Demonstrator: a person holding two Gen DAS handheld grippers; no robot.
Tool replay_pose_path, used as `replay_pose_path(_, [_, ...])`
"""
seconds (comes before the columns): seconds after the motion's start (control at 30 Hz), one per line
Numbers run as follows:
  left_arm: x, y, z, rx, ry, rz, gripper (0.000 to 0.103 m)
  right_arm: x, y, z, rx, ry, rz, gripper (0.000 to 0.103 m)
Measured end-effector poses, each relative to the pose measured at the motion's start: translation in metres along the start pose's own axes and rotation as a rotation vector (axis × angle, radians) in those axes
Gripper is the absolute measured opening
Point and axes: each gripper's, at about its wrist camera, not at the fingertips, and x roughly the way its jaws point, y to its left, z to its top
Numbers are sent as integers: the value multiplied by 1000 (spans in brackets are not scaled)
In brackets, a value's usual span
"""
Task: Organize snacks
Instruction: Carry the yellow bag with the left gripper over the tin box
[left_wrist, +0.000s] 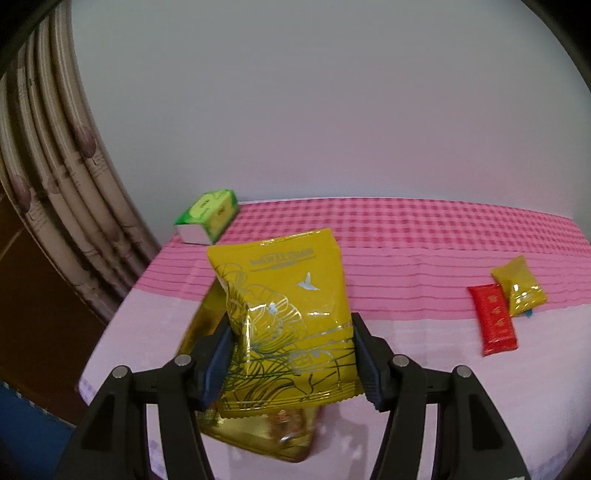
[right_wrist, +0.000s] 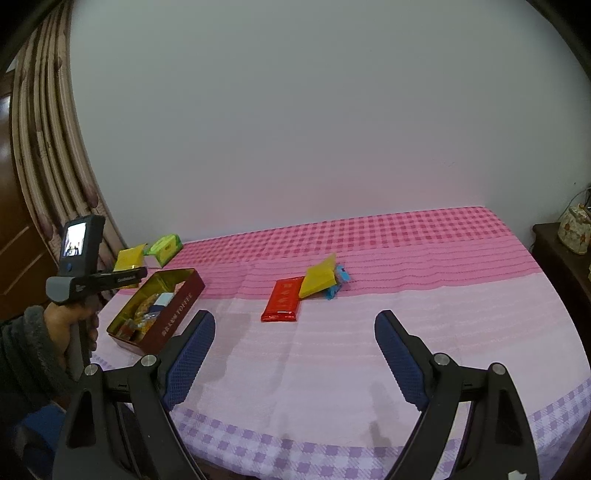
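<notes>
Pink-covered table | left gripper is clamping yellow snack bag over tin at left edge | right gripper is gaping, empty | risk: slick foil slipping, missing tin.

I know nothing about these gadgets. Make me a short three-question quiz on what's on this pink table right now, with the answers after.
1. True or false: the left gripper is clamped on a yellow snack packet.
2. Which lies beside the red packet on the tablecloth? A) a second yellow packet B) a spoon C) a cup
3. Fill in: the right gripper is open and holds ____.

Key
1. True; both pads press the packet's sides, above the open red tin.
2. A; its corner overlaps the red one.
3. Nothing; only bare cloth shows between its fingers.
</notes>
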Motion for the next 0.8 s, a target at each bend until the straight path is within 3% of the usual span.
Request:
replay_pose_path(0.23, [-3, 38, -18, -23, 14, 21, 60, -3, 3, 0, -8, -6, 10, 87])
replay_pose_path(0.5, [7, 85, -48, -86, 58, -15, 60, 0, 3, 0, -7, 5, 15, 87])
replay_pose_path(0.8, [25, 98, -67, -124, 98, -29, 60, 6, 3, -4, -8, 28, 12, 87])
